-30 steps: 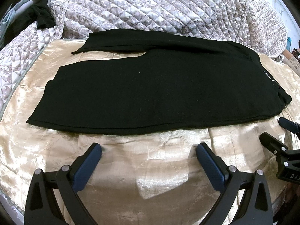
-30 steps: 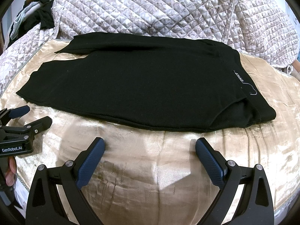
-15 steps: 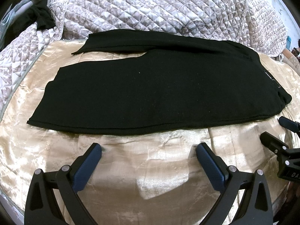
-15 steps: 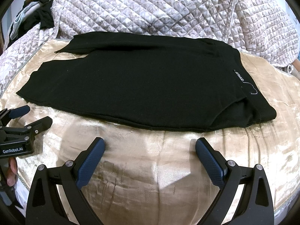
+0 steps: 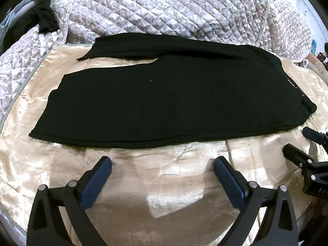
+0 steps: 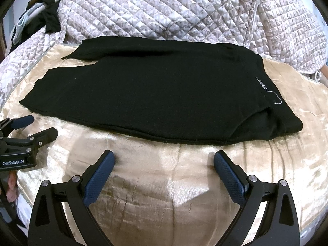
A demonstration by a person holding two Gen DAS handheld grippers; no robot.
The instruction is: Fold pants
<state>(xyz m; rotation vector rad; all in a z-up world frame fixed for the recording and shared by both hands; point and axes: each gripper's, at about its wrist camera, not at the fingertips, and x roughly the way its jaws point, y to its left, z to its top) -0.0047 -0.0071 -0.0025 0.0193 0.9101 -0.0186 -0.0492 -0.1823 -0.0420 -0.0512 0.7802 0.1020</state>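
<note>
Currently:
pants (image 5: pixel 170 102): flat on gold sheet (image 5: pixel 164 184), legs leftward
left gripper (image 5: pixel 163 164): jaws wide, empty
right gripper (image 6: pixel 164 160): jaws wide, empty

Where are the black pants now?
In both views, the pants lie flat on the golden sheet, ahead of both open grippers, with the quilt behind.

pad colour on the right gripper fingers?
Dark blue with a fine textured grid, on the fingers of the right gripper; clearest in the right wrist view.
</note>
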